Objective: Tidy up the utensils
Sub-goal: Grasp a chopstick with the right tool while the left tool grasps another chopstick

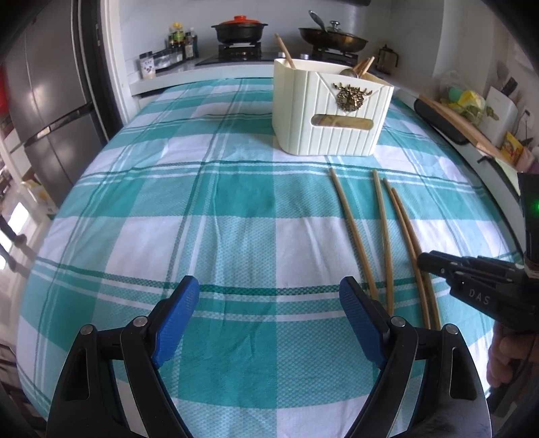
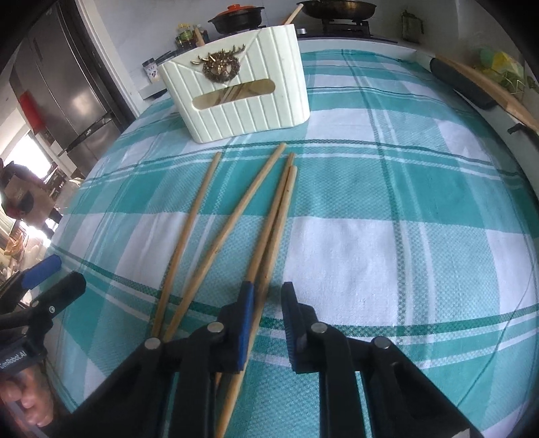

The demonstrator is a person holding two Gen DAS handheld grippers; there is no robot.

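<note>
Several wooden chopsticks (image 1: 380, 229) lie side by side on the teal checked tablecloth (image 1: 202, 219), in front of a cream ribbed utensil holder (image 1: 330, 111) that has chopsticks and a spoon inside. In the right wrist view, two chopsticks lie apart at the left (image 2: 202, 219) and a close pair (image 2: 279, 209) runs toward my right gripper (image 2: 267, 293). Its jaws stand narrow around the near end of that pair. The left pad is against the pair, and cloth shows before the right pad. My left gripper (image 1: 269, 300) hovers wide open over bare cloth, left of the chopsticks.
Behind the holder (image 2: 242, 101) is a stove with a red-lidded pot (image 1: 240, 28) and a pan (image 1: 331, 38). A fridge (image 1: 50, 101) stands at the left. A wooden board (image 1: 461, 124) and clutter line the right counter edge. A person's hand (image 1: 505, 357) holds the right gripper's handle.
</note>
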